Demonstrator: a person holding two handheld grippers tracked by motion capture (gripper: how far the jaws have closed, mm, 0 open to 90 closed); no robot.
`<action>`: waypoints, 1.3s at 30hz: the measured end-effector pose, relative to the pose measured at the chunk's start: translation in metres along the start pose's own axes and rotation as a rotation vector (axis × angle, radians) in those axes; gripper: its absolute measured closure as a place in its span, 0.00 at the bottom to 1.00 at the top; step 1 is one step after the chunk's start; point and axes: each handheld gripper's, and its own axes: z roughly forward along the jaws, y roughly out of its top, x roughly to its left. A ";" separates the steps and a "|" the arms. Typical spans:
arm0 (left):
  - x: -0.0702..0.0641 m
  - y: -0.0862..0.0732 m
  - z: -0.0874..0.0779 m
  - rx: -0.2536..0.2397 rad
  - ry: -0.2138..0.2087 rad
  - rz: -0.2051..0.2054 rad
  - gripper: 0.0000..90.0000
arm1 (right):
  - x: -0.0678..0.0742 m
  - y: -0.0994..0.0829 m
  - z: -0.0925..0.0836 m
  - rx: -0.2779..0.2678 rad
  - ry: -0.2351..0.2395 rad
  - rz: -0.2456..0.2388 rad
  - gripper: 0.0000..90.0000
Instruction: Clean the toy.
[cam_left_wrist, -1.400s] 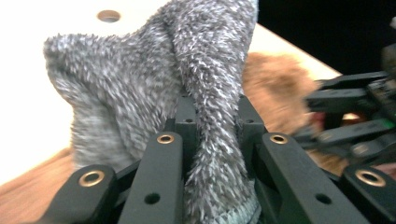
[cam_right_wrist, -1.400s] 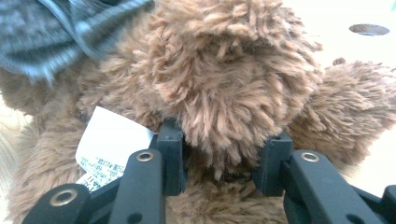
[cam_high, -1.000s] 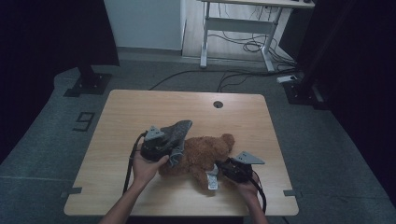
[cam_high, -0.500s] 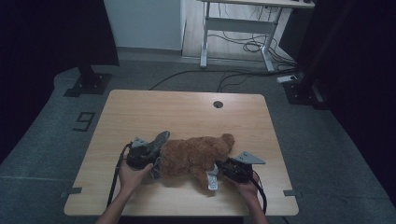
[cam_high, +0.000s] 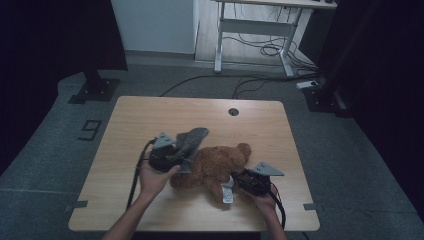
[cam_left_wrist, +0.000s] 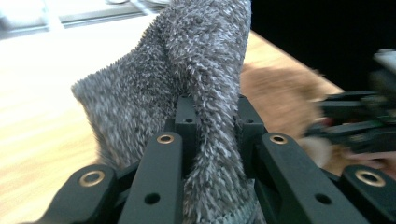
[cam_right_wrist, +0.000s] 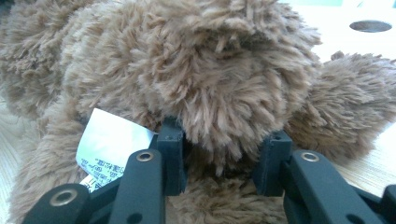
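Observation:
A brown teddy bear (cam_high: 215, 167) lies on the wooden table (cam_high: 150, 115), a white label (cam_high: 226, 192) at its near end. My right gripper (cam_high: 235, 182) is shut on the bear's plush (cam_right_wrist: 224, 135) beside the label (cam_right_wrist: 109, 144). A fuzzy grey sock-like cloth (cam_high: 190, 140) is clamped in my left gripper (cam_high: 182, 155), lifted above the bear's left side. In the left gripper view the grey cloth (cam_left_wrist: 187, 93) stands up between the jaws, with the bear (cam_left_wrist: 280, 98) and the other gripper (cam_left_wrist: 359, 126) blurred beyond.
A round cable hole (cam_high: 233, 112) sits near the table's far edge. A desk frame (cam_high: 250, 30) with cables stands on the floor behind. A black stand base (cam_high: 92, 90) is at the far left of the table.
The left hand dipped toward the table's left side with the grey cloth, then came back up and right, over the bear. The right gripper and bear stayed put.

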 end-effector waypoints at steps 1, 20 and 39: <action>-0.012 0.007 0.010 0.007 -0.018 0.019 0.85 | 0.000 0.000 0.000 0.000 -0.001 -0.001 0.68; -0.039 0.017 0.085 0.127 0.004 0.035 0.84 | 0.001 -0.001 0.002 0.003 -0.019 0.006 0.69; 0.038 -0.027 -0.004 0.058 0.112 -0.064 0.84 | 0.003 -0.001 0.002 0.012 -0.011 0.003 0.70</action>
